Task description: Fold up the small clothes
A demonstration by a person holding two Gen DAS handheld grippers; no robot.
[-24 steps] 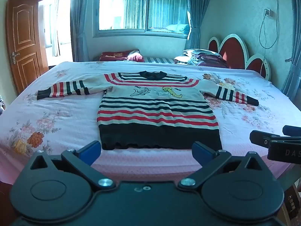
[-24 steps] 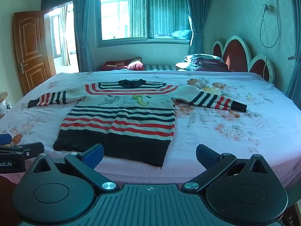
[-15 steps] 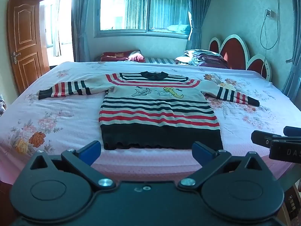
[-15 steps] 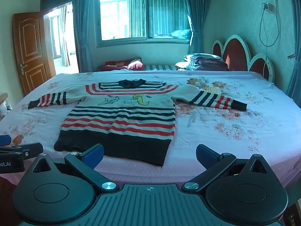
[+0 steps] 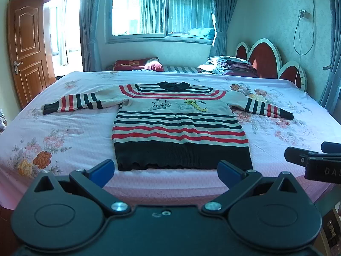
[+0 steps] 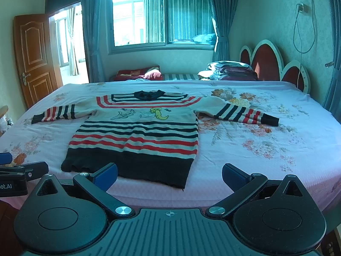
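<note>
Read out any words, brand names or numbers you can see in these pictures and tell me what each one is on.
"DAS", cut off by the picture's edge: on the right gripper, seen in the left wrist view.
"oot.AI", its start cut off: on the left gripper, seen in the right wrist view.
The striped sweater shows cartoon figures only, no readable text.

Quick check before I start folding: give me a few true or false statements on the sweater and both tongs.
1. The striped knit sweater lies flat with both sleeves spread out. True.
2. The left tongs are shut on the sweater's black hem. False: they are open, short of the hem.
3. The right tongs are open and hold nothing. True.
4. The sweater lies on a bare wooden floor. False: it lies on the floral pink bedsheet.
</note>
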